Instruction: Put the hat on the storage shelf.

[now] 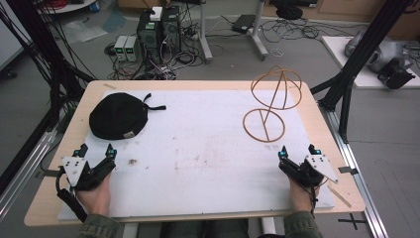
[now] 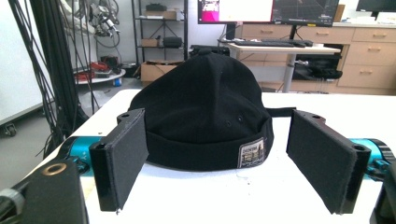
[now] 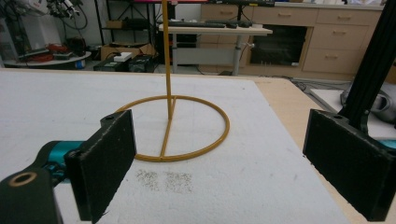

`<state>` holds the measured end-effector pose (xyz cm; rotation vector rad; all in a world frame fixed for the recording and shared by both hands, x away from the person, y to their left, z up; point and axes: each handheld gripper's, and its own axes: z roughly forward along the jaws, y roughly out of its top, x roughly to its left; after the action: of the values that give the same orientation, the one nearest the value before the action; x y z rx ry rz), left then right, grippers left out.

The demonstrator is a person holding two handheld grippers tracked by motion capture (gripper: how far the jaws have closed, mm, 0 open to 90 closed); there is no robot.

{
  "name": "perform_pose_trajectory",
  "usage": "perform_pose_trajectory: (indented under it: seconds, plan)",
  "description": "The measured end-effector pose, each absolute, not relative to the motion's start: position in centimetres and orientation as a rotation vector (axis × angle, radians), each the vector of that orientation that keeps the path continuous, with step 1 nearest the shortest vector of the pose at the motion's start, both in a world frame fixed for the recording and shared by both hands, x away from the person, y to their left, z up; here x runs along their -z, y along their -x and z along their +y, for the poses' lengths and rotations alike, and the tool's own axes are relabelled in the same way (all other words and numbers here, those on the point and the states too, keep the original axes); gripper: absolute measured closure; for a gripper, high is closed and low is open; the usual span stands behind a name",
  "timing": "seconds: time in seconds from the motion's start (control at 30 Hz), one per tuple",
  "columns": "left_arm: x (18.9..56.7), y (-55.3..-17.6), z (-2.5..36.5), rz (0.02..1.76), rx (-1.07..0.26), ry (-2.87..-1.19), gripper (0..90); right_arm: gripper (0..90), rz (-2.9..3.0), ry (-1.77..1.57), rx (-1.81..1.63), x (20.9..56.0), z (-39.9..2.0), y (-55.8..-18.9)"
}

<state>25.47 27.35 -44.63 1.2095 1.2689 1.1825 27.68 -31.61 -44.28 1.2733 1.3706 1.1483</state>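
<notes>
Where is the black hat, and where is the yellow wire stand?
black hat (image 1: 119, 115), high view, on its crown.
yellow wire stand (image 3: 205, 103), right gripper view, on its base ring.

1 cap (image 1: 119, 116), 1 wire stand (image 1: 271, 101)

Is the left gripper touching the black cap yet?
Apart. In the high view, bare white mat lies between the left gripper and the black cap; the left gripper view shows its jaws open, the cap beyond them.
</notes>
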Motion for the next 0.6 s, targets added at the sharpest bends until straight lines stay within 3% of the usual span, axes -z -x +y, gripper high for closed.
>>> perform_pose_trajectory:
  seconds: [0.6]
  plan:
    - [44.45,-25.66,27.61,1.298,-1.129,-1.184,15.5,8.6,1.374,-1.272,-1.152,44.26,-31.66,-27.57]
